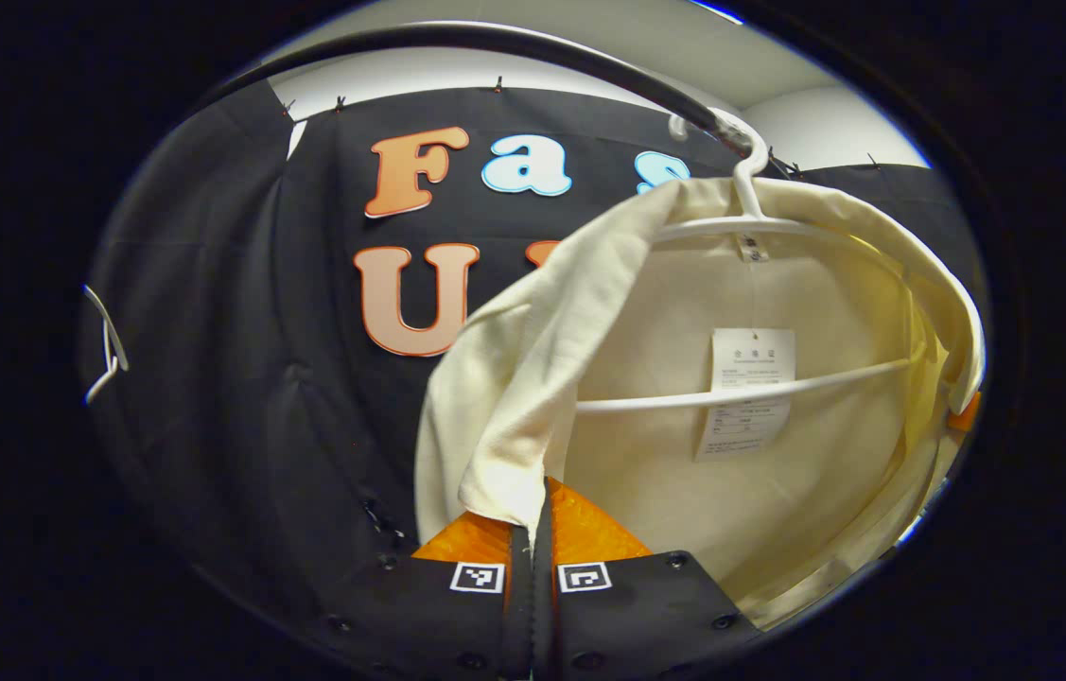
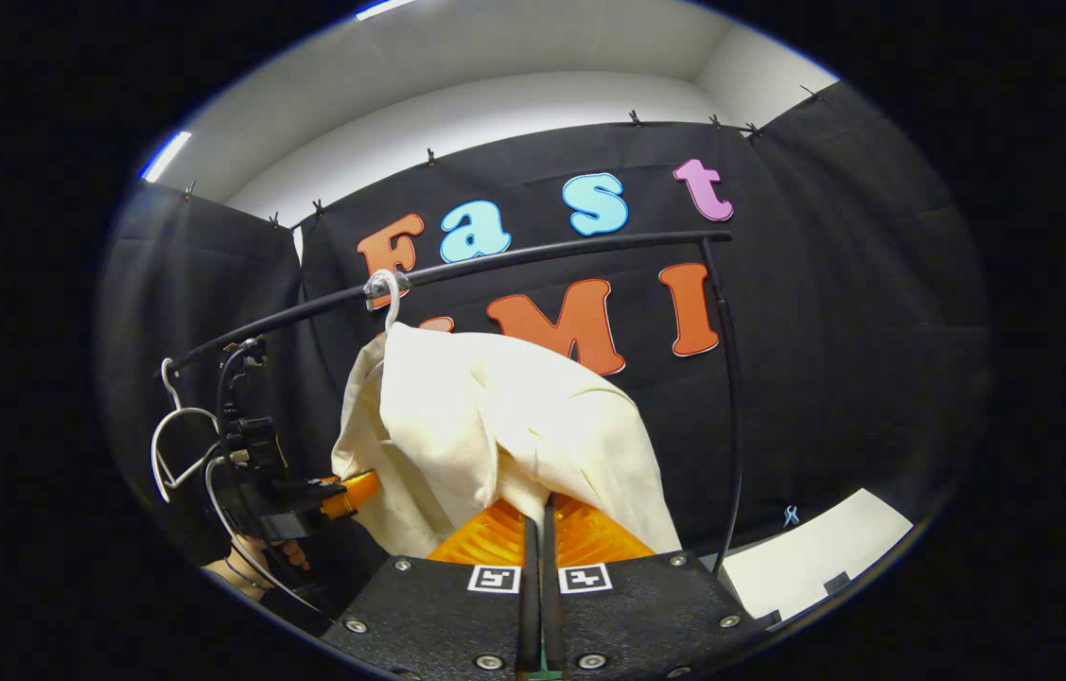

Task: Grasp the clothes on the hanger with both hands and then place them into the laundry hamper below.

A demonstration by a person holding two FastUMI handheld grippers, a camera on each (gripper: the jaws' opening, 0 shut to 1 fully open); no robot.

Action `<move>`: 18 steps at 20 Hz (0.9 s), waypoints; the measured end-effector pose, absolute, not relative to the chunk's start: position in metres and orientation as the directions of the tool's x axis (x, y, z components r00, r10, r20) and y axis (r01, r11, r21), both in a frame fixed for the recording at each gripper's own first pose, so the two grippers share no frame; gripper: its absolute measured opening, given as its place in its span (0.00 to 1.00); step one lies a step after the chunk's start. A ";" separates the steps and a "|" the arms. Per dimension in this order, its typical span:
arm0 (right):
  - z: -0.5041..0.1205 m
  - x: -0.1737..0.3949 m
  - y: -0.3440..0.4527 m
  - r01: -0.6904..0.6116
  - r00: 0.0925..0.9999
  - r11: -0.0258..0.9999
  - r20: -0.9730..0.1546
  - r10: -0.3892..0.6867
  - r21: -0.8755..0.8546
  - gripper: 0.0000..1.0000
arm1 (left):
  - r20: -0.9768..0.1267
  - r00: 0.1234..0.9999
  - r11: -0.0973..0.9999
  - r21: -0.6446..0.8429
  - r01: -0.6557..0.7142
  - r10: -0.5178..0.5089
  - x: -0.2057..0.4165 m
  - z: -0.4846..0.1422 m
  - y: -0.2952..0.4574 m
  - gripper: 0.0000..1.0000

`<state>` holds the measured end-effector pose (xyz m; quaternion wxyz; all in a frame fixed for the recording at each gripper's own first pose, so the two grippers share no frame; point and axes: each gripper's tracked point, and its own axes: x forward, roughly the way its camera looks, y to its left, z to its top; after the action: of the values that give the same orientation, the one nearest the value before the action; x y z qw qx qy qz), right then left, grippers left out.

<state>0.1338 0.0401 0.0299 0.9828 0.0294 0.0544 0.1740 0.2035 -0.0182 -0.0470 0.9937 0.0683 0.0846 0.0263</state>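
A cream garment (image 1: 684, 378) hangs on a white hanger (image 1: 750, 222) hooked over a black rail (image 1: 495, 43). In the left gripper view my left gripper (image 1: 537, 511) is shut on the garment's front edge, low on its left side. The garment's inside and a paper tag (image 1: 748, 392) face this camera. In the right gripper view the same garment (image 2: 485, 426) drapes from the hanger hook (image 2: 384, 288), and my right gripper (image 2: 540, 515) is shut on its lower fold. The left gripper (image 2: 343, 497), held by a hand, touches the cloth's left side there.
The black rail (image 2: 542, 251) runs across and bends down into a post (image 2: 731, 407) to the right. An empty white hanger (image 1: 107, 345) hangs at the rail's far end, seen again as hanger (image 2: 168, 445). A white surface (image 2: 816, 553) lies low right.
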 end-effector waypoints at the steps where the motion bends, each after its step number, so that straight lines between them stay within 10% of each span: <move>1: 0.037 0.133 0.037 -0.337 0.935 0.938 -0.090 0.343 0.079 0.00 | -0.150 0.985 0.988 0.144 -0.061 0.083 0.198 -0.040 -0.009 0.07; 18: 0.136 0.175 -0.022 -0.229 0.973 0.972 0.031 0.231 -0.049 0.00 | 0.144 0.960 0.911 0.307 -0.276 0.242 0.180 0.088 0.071 0.07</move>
<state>0.1745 -0.0217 0.1365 0.9929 -0.0227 -0.0184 0.1157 0.1797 0.0706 0.0880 0.9761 0.1641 -0.0516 0.1325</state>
